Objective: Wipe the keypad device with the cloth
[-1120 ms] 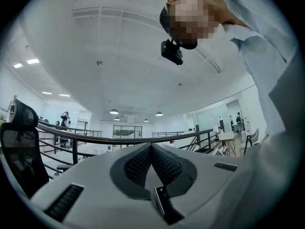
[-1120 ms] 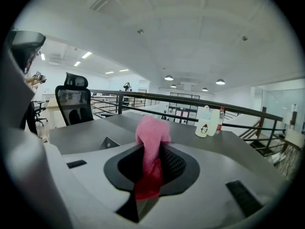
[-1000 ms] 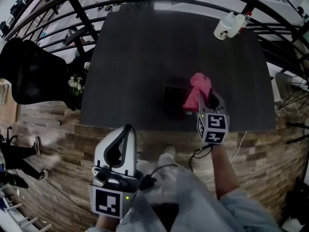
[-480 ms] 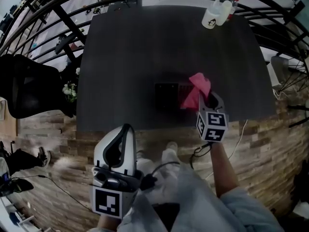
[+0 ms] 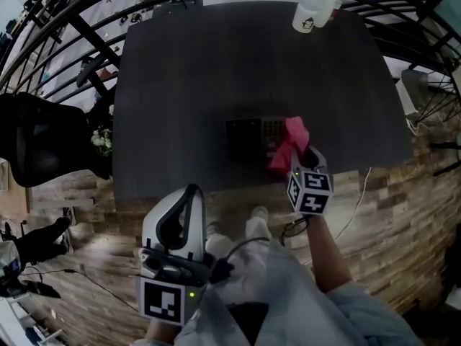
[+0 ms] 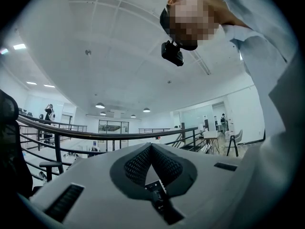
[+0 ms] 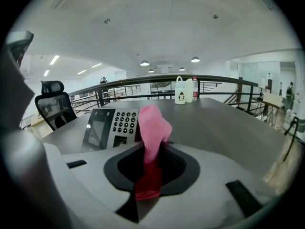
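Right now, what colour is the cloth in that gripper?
The cloth is pink, pinched by the right gripper; it shows best in the right gripper view.

Keypad device (image 5: 251, 137) on table (image 5: 184, 71), cloth (image 5: 290, 140) at its right edge, perhaps touching, bottles (image 5: 315, 9) behind

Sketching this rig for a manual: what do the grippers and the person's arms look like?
Both the left gripper and right gripper have white shells, black textured fingers and a cube with black-and-white square markers. A black cable trails from the left one. The sleeves are light grey.
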Motion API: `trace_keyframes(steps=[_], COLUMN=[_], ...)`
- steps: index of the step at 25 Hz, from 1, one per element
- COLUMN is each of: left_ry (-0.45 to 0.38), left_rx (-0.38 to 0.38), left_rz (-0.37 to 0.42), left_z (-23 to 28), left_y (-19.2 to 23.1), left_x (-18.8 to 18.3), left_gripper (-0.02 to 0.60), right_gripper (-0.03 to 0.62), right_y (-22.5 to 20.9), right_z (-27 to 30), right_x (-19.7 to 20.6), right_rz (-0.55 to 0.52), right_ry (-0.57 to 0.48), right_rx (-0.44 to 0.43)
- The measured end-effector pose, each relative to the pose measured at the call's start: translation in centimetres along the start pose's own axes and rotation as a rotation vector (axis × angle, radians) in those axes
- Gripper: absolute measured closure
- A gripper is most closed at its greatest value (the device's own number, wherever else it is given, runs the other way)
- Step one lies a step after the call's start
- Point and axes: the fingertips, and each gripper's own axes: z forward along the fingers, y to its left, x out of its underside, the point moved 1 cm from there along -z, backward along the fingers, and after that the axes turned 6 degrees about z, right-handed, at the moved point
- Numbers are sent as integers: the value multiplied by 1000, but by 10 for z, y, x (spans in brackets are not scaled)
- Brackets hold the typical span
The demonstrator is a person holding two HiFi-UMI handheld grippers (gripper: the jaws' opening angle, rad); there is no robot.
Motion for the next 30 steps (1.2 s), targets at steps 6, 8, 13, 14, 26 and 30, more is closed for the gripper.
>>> trace_keyframes(steps=[6, 8, 13, 14, 26, 30], left_ry=[1, -6, -29, -32, -63, -63], left_rx=[32, 40, 60, 64, 60, 51], left_rz=[5, 8, 8, 9, 15, 18], left_z=[-1, -2, -1, -1, -7, -10], left_y=[-2, -3, -7, -8, -7, -3], left_x=[0, -1, -8, -9, -15, -17], left_gripper=[578, 578, 578, 578, 578, 578], right_gripper=[523, 523, 523, 523, 523, 523], right_y=[3, 4, 9, 11, 81, 105], right_z=[-12, -18, -34, -36, -42, -42], right_x=[28, 36, 50, 52, 57, 48], right_rz=[25, 33, 15, 12, -48, -43], right_ry=[52, 65, 98, 102, 120, 110], right_rx=[15, 16, 3, -2, -141, -198])
